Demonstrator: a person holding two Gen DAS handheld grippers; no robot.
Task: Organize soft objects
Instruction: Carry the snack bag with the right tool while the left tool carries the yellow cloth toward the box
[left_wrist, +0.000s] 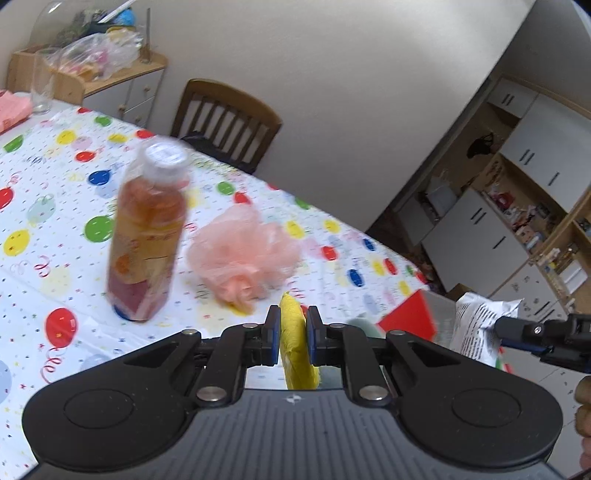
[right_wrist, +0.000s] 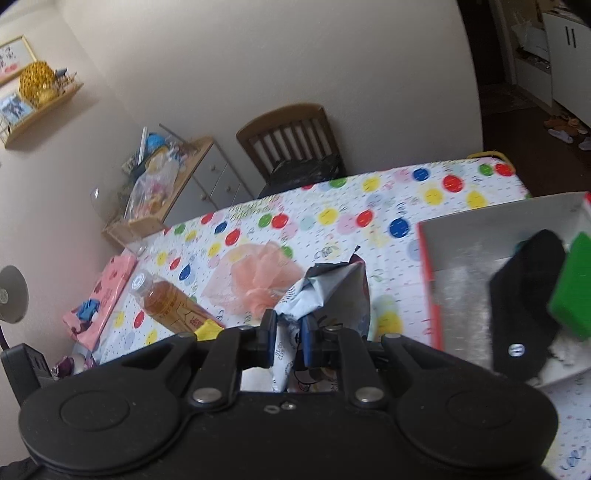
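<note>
**A:** What have you got in each hand?

**B:** Your left hand-held gripper (left_wrist: 292, 334) is closed on a yellow soft thing (left_wrist: 295, 343); the pads pinch it at the middle and it sticks out above and below them. Your right hand-held gripper (right_wrist: 289, 338) is clamped on a crumpled white printed packet (right_wrist: 321, 291), which stands up past the fingertips. The same packet (left_wrist: 476, 325) shows at the right edge of the left view, with the right gripper's fingers on it.

**A:** And what else soft is near you?

**B:** A peach mesh bath sponge (left_wrist: 242, 254) lies on the table (left_wrist: 44, 221), just beyond both grippers and touching neither. An orange drink bottle (left_wrist: 147, 236) stands upright just beside the sponge. A pink patterned pack (right_wrist: 99, 299) lies further off, near the table's far edge.

**A:** The box?

**B:** A red-edged box (right_wrist: 428, 280) sits on the table to your right, holding a black thing (right_wrist: 524, 302) and a green block (right_wrist: 572, 291).

**A:** And the room?

**B:** The table wears a white cloth with coloured balloons. A wooden chair (left_wrist: 225, 118) stands at its far side against a pale wall, and a small cluttered wooden cabinet (right_wrist: 177, 192) is beside the chair. White cupboards (left_wrist: 524, 177) show to the right.
</note>
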